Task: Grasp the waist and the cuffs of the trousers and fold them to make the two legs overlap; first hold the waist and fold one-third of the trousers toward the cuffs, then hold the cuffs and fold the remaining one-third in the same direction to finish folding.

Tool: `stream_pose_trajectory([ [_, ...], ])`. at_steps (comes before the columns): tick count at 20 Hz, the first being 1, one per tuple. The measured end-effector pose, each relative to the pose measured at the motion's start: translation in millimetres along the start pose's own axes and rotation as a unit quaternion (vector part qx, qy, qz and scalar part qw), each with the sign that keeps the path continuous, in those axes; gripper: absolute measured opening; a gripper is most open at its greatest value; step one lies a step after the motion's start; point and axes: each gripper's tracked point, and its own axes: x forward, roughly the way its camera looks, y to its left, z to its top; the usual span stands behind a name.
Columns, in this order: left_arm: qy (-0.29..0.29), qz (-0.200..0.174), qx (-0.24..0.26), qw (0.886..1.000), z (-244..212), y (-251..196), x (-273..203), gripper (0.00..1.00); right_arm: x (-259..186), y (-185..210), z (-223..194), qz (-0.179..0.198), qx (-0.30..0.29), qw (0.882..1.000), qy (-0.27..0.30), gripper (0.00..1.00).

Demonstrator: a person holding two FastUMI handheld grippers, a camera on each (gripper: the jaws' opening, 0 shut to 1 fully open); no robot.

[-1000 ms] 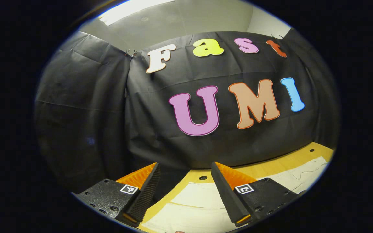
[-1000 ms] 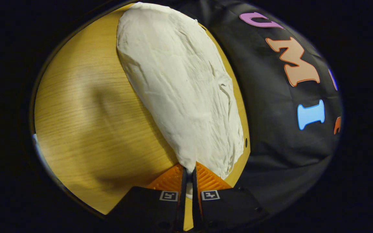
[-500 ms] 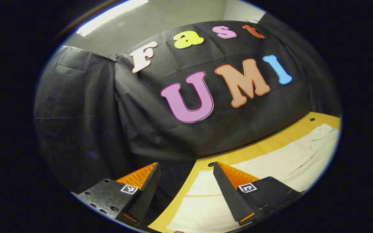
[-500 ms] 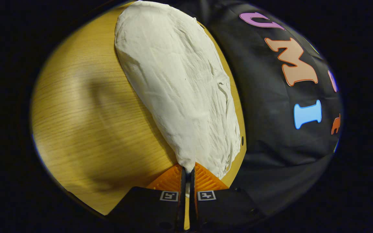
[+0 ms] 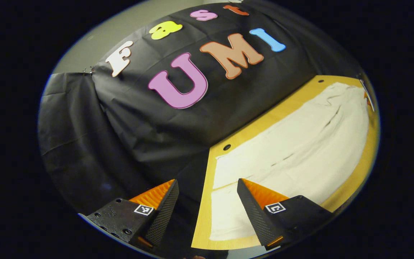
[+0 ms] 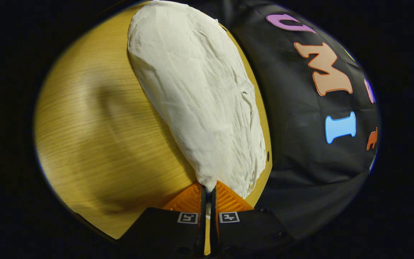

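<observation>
The trousers (image 6: 199, 93) lie flat along the far edge of the table (image 6: 95, 136), next to the black cloth wall (image 6: 300, 151), forming one long, narrow white strip with light wrinkles. In the left gripper view the same strip (image 5: 293, 151) runs lengthwise away from the camera, with one square-cut end near the table's corner. The strip is about one leg wide, so the legs probably overlap already and the lengthwise fold appears done; the layers themselves cannot be made out. No crosswise fold is visible: the garment is at full length, so both one-third folds remain. The right gripper (image 6: 208, 190) is closed on the near end of the trousers, with both fingers pinching a corner of fabric between them. Whether that end is the waist or the cuffs cannot be told from these views. The left gripper (image 5: 207, 187) hangs above the table's corner with its fingers spread wide and nothing between them; one finger sits over the wall, the other over the opposite end of the trousers. In judgement, the task is at an early stage, with one end gripped and the other not yet taken.
</observation>
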Motion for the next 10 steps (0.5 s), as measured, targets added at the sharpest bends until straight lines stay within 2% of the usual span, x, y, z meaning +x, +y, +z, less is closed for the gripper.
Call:
stream_pose_trajectory([
  [6,0.047,-0.062,0.053,0.996,-51.3,-37.0,-3.9,0.97,-0.7,-0.2,0.6,-0.002,-0.004,1.000,0.000,0.07],
  [10,0.083,-0.098,0.098,0.987,-83.5,-55.4,-4.7,0.97,0.1,0.4,0.1,-0.005,-0.007,1.000,0.001,0.07],
])
